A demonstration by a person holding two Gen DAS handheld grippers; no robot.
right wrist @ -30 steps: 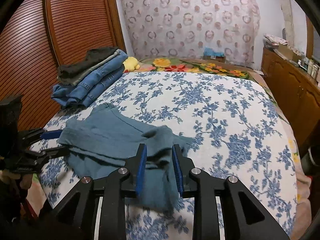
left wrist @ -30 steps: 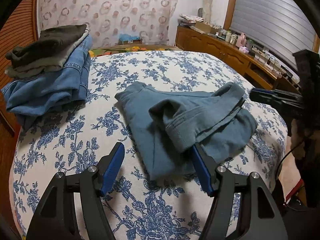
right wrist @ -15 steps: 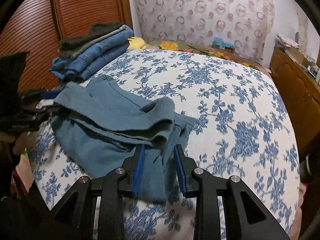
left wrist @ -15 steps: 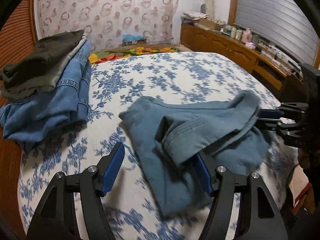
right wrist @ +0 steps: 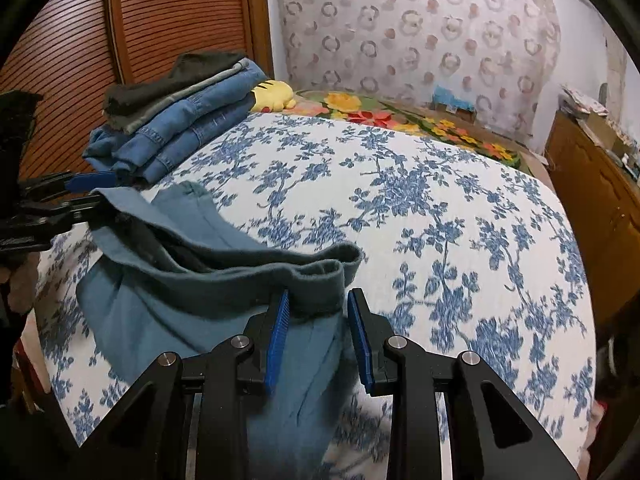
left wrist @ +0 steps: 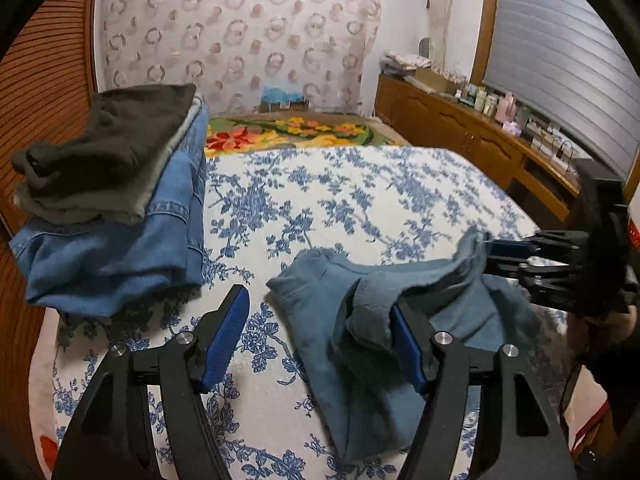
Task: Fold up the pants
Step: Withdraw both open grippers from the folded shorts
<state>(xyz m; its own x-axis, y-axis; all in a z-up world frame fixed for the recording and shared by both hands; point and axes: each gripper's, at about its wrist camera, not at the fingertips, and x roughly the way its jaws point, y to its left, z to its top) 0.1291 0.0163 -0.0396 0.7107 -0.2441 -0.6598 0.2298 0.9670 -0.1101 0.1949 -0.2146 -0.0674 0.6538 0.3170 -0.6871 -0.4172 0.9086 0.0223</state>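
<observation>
- Since a second ago both grippers have carried the pants (left wrist: 460,320) closer to the stack of folded clothes (left wrist: 120,240), which now looms larger in both views. The cloth stretched between them has risen further off the bedspread (left wrist: 340,200).
- The pants, a dusty blue-grey, lie on the bedspread beside the stack but not touching it. A strip of flowered print shows between them.
- The left gripper (left wrist: 316,300) stands with its jaws spread wide and pinches nothing. A thick hem of the pants is draped over the finger (left wrist: 408,344) farther from the stack, while the finger nearer the stack is bare.
- The right gripper (right wrist: 319,294) holds the end of the pants farthest from the stack. Its jaws are narrowly set on a bunched fold, which rises to its tips in the left wrist view.
- The rest of the pants sags from that raised edge down onto the bedspread, rumpled and part doubled over.
- The stack has jeans below and a dark garment (left wrist: 112,140) on top.
- A yellow plush toy (right wrist: 272,94) lies just behind the stack.
</observation>
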